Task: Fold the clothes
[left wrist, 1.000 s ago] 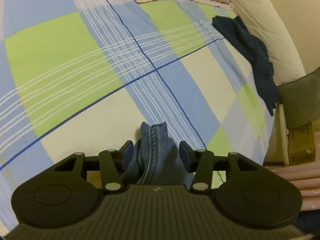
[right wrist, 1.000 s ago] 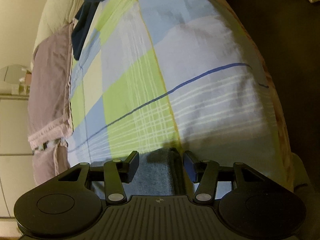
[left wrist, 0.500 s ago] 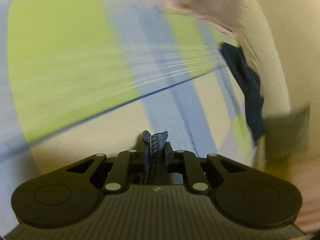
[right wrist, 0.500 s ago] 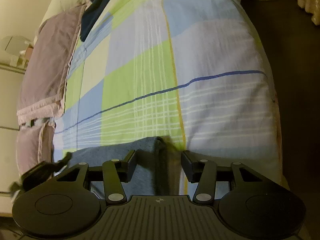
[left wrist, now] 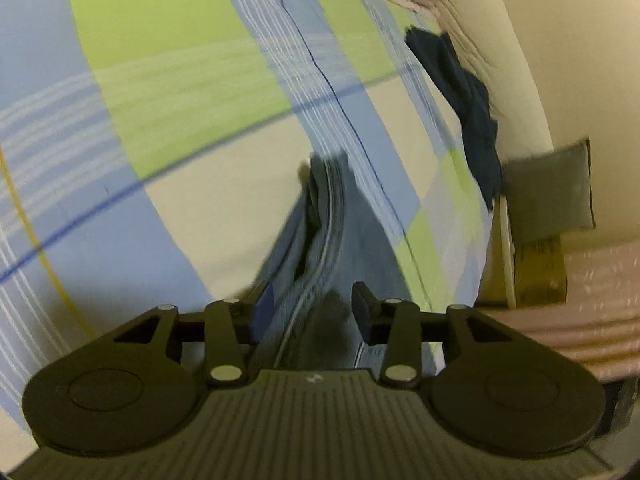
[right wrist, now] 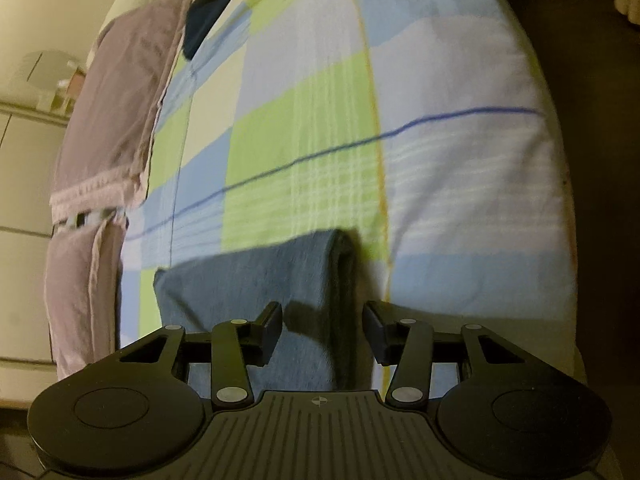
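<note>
The left tool [left wrist: 312, 312] has let go! Half a second back its jaws were pinched tight on the jeans [left wrist: 332, 232] seam; now they are opening, and the denim lies loose between them, the pads clear of the cloth on both sides. The seam runs away from the tool toward 12 o'clock, ending in a folded edge on the bed [left wrist: 180, 92]. My read: a fold has just been laid down and released.

Over on the right, the right tool [right wrist: 323, 326] hangs open too, jaws well apart, nothing pinched. More of the jeans [right wrist: 256, 280] shows than a moment ago: a flat blue slab spreading toward 9 o'clock, its thick folded edge running up at 12, just inside the right finger. The cloth sits under and between the fingers, not gripped.

So the jeans rest on the checked bed, doubled over, both tools free above them. A dark garment [left wrist: 468, 112] lies at 2 o'clock in the left view, well apart by the bed's edge, apparently unfolded. The next fold likely wants a fresh grip on that thick edge.
</note>
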Demonstrator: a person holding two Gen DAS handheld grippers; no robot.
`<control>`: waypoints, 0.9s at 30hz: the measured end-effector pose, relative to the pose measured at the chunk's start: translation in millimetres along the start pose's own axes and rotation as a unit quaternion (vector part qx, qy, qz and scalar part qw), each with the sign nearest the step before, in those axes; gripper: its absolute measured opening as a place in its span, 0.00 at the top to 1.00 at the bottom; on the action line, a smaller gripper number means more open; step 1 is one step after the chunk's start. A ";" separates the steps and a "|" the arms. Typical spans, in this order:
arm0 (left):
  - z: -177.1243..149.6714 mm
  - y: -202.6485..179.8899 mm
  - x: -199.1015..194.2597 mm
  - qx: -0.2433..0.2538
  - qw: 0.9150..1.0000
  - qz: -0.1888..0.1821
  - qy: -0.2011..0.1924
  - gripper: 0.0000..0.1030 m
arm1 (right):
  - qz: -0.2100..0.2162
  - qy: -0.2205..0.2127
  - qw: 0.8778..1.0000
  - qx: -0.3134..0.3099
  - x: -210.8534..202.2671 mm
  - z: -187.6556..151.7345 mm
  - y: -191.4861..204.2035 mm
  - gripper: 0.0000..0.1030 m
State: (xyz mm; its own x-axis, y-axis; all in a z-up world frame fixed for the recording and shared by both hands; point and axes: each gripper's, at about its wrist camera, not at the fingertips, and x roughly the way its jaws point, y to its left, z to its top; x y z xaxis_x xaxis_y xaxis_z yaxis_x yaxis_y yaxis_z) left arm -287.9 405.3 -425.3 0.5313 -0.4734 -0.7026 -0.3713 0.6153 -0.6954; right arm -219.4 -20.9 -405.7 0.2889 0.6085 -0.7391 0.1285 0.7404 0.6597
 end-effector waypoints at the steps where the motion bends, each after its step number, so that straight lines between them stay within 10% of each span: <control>1: -2.8 -0.9 4.1 0.006 1.000 0.004 0.000 0.66 | -0.003 0.000 1.000 -0.006 1.0 -1.5 2.1 0.53; 7: -10.7 -4.9 -6.5 0.040 0.999 -0.005 -0.030 0.99 | -0.011 0.003 1.000 -0.029 1.0 -3.6 6.7 0.53; 17: -19.8 -15.4 5.2 0.148 0.983 0.089 -0.057 0.95 | -0.083 0.007 0.977 -0.197 9.5 -25.3 44.2 0.53; 27: -53.7 38.0 -48.4 -0.063 0.998 -0.003 -0.007 0.61 | -0.005 0.050 0.994 -0.092 -15.0 -41.8 7.5 0.53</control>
State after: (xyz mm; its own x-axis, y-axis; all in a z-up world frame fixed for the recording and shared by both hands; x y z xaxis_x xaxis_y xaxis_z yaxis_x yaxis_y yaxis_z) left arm -368.6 417.7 -425.8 0.5433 -0.4677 -0.6972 -0.4610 0.5279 -0.7133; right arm -262.5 -12.6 -395.3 0.1910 0.6199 -0.7611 -0.0480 0.7803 0.6235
